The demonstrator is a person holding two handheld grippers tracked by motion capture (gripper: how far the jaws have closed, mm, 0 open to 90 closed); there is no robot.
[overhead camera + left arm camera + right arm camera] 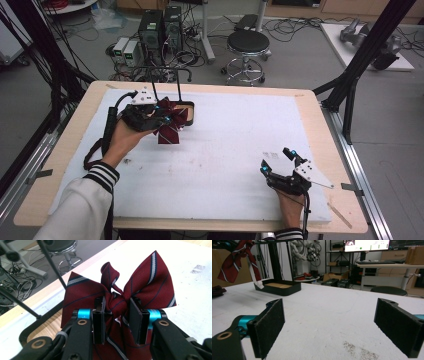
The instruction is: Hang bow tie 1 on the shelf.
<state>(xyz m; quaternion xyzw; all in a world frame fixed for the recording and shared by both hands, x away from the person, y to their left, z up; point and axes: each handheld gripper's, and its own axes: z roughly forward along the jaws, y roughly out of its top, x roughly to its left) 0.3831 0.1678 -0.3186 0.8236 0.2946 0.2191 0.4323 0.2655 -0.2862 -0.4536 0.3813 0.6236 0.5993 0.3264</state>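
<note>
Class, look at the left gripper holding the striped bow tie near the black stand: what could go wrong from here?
1. The left gripper pinches only the bow tie at its narrow knot, so it may slip or twist free.
2. The tie hangs beside the black stand; its loose strap could snag on the thin rods.
3. The right gripper rests far off, open, unable to steady anything.

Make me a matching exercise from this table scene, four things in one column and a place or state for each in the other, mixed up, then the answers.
1. bow tie
2. right gripper
3. black tray
4. left gripper

a. jaws wide open, near the table's front right
b. dark red with stripes
c. shut on the knot
d. at the foot of the stand, wooden bottom

Pairs: 1-b, 2-a, 3-d, 4-c
</note>
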